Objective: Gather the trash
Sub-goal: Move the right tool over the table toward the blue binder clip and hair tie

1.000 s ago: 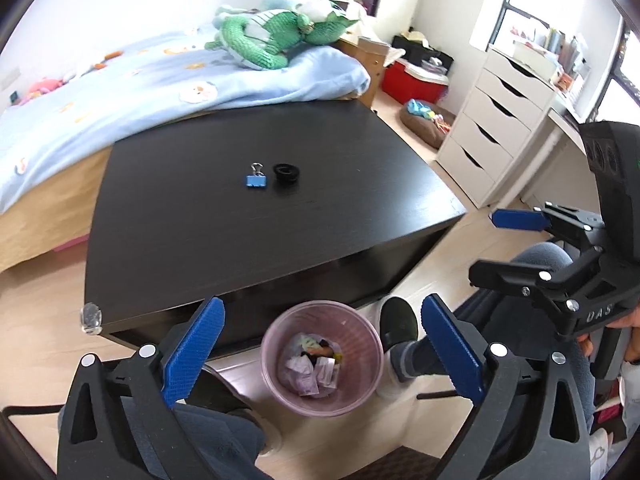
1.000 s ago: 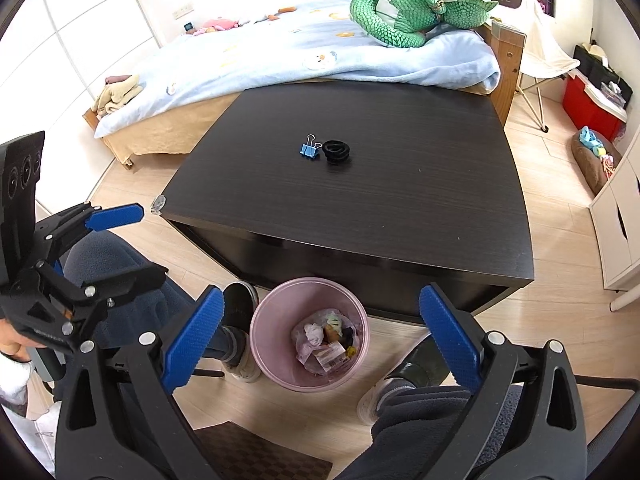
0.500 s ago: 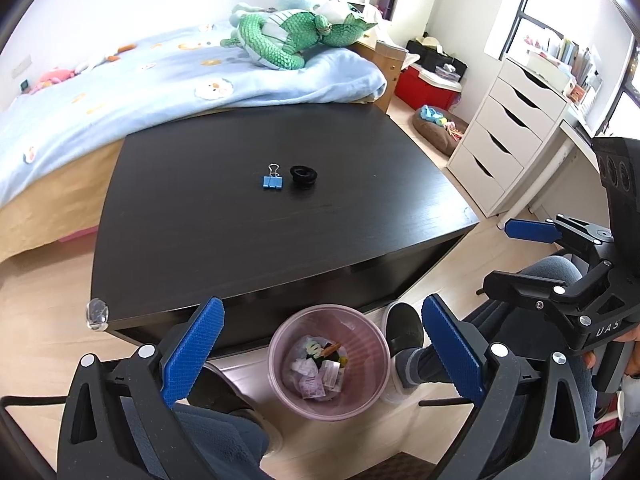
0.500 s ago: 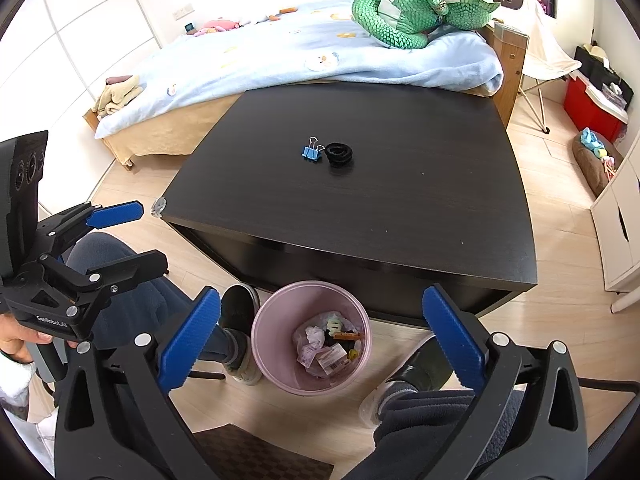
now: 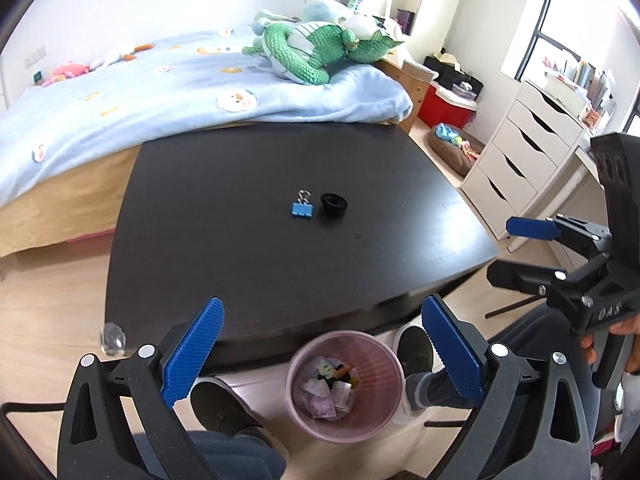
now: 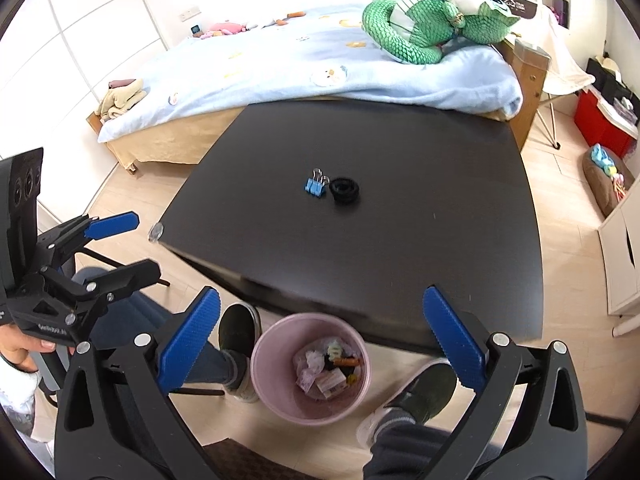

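Observation:
A pink waste bin stands on the floor against the near edge of the black table; crumpled wrappers and scraps lie inside it. On the tabletop lie a blue binder clip and a black ring-shaped cap, side by side. My left gripper hangs open and empty above the bin. Held open and empty as well, my right gripper is over the bin; it also shows at the right of the left wrist view, right gripper.
A person's shoes and legs flank the bin. Behind the table is a bed with a blue blanket and a green plush toy. A white drawer unit and a red box stand at the right.
Both grippers have risen and tilted up, so the table and bed fill more of each view. The bin, clip and cap have not moved.

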